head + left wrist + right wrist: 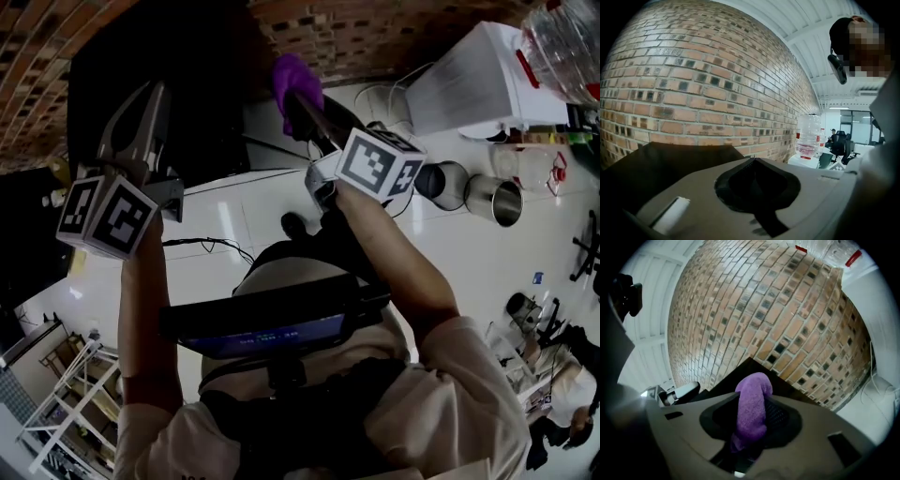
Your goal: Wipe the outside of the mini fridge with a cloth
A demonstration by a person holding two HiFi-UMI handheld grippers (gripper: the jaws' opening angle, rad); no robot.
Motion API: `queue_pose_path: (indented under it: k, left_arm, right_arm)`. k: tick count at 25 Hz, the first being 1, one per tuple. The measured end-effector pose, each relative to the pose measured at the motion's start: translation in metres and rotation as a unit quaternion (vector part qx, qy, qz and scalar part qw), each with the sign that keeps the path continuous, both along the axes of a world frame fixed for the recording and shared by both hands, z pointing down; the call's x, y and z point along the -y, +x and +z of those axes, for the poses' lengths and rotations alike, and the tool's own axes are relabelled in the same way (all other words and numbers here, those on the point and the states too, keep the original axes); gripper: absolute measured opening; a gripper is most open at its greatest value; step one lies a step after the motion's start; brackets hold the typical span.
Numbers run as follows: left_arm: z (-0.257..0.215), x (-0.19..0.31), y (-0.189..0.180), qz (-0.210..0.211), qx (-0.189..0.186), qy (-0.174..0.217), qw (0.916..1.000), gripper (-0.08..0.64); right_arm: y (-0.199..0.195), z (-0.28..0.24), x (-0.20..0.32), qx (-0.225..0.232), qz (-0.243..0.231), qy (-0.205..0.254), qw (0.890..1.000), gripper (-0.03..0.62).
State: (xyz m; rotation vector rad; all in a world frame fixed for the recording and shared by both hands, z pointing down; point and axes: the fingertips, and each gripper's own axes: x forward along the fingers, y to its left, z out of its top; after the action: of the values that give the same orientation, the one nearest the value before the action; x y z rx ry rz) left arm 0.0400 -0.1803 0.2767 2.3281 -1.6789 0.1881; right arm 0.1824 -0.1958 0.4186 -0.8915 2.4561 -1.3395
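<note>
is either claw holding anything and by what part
The right claw grips the purple cloth along its bunched middle, one end poking past the tips. The left claw is shut on nothing.

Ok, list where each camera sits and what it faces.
Head view: on the person's head, looking steeply down; shows both forearms, left gripper, right gripper holding purple cloth.
Left gripper view: on that gripper, facing brick wall over black fridge; jaws shut, empty.
Right gripper view: on that gripper, facing the wall; jaws pinch the cloth.
Shared: wall and fridge.
</note>
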Motion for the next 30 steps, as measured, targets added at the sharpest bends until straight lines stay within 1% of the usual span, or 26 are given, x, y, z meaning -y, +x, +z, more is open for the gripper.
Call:
queue_pose_path:
  k: [2,4,9,14,18,22,25,30]
  left_arm:
    - [0.003,-0.003,0.002,0.008,-0.002,0.0,1.0,0.011]
    - [0.005,-0.004,0.005,0.019,0.006,0.004,0.9998,0.011]
    - [0.001,0.0,0.012,0.04,0.012,0.022,0.9989,0.011]
    - [0.005,0.01,0.019,0.053,0.013,0.011,0.9985,0.011]
    - [0.005,0.012,0.019,0.053,0.013,0.013,0.9985,0.011]
    - [0.004,0.014,0.021,0.053,0.011,0.014,0.9984,0.009]
    - [0.004,0.013,0.02,0.052,0.011,0.013,0.9985,0.009]
    - [0.003,0.014,0.021,0.048,0.012,0.013,0.9987,0.01]
  right_arm:
    - [0.002,-0.018,-0.013,0.015,0.009,0.007,1.0,0.129]
    - [0.002,-0.038,-0.026,0.031,0.016,0.018,0.999,0.129]
    - [0.0,-0.081,-0.052,0.051,0.028,0.052,0.997,0.129]
    - [-0.005,-0.096,-0.059,0.065,0.033,0.063,0.995,0.129]
    - [-0.015,-0.092,-0.063,0.052,0.031,0.066,0.996,0.13]
    - [-0.022,-0.071,-0.064,0.048,0.034,0.044,0.997,0.13]
    - [-0.023,-0.059,-0.064,0.052,0.041,0.032,0.997,0.13]
    - [-0.022,-0.036,-0.06,0.042,0.052,0.013,0.998,0.13]
